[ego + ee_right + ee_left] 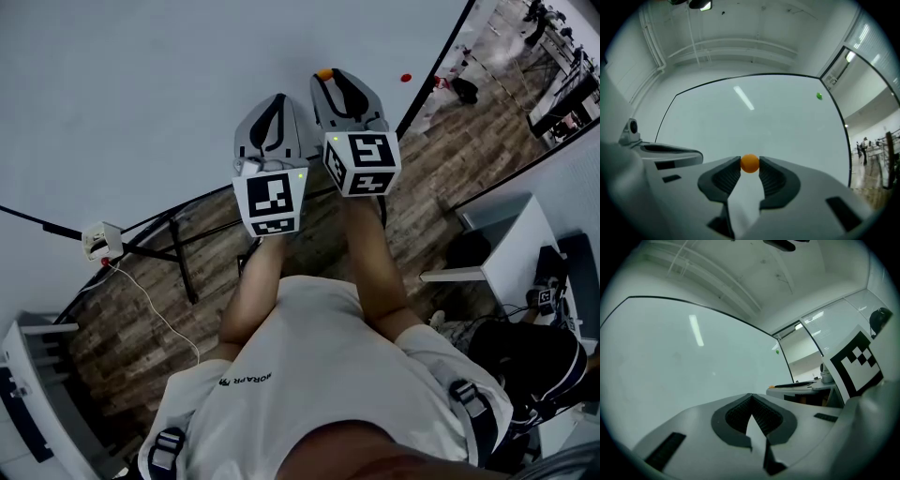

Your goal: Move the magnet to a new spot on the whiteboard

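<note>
An orange round magnet (pixel 750 163) sits pinched between the tips of my right gripper (pixel 750 165), which is shut on it in front of the whiteboard (pixel 754 122). In the head view the orange magnet (pixel 324 73) shows at the tip of the right gripper (pixel 328 80), close to the whiteboard (pixel 169 84). My left gripper (pixel 749 399) is shut with nothing between its jaws, and it is held beside the right one (pixel 275 105). I cannot tell whether the magnet touches the board.
A green magnet (pixel 819 96) sticks near the board's upper right in the right gripper view. A red magnet (pixel 405 78) sits near the board's edge in the head view. Below are the board's black stand legs (pixel 178 253), a wooden floor and a white table (pixel 506 244).
</note>
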Tool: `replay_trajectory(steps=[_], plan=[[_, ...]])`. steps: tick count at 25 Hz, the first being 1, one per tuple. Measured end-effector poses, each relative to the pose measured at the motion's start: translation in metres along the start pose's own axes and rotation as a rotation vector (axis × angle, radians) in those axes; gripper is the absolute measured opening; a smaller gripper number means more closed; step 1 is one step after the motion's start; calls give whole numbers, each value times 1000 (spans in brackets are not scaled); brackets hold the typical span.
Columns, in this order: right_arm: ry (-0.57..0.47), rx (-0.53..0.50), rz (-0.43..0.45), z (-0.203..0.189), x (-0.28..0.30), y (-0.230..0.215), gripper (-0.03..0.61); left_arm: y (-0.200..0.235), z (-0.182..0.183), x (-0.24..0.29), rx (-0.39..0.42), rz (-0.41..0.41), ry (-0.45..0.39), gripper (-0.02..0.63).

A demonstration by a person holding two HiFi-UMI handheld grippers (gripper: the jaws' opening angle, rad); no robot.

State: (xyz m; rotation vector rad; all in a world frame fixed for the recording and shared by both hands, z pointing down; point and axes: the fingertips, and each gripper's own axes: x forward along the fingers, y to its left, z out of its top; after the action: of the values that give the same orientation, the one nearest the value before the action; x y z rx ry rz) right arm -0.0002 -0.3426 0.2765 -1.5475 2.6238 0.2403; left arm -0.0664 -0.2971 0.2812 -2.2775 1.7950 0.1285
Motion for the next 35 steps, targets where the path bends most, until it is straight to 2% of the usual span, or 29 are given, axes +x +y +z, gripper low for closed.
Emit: replay_trajectory(steps=[14, 35], plan=[[-28, -5, 13, -4, -19, 16, 129, -1, 1, -10, 6, -1, 2, 3], [-20, 0, 21, -11, -34, 16, 129, -2, -1, -13, 5, 0, 8, 3]])
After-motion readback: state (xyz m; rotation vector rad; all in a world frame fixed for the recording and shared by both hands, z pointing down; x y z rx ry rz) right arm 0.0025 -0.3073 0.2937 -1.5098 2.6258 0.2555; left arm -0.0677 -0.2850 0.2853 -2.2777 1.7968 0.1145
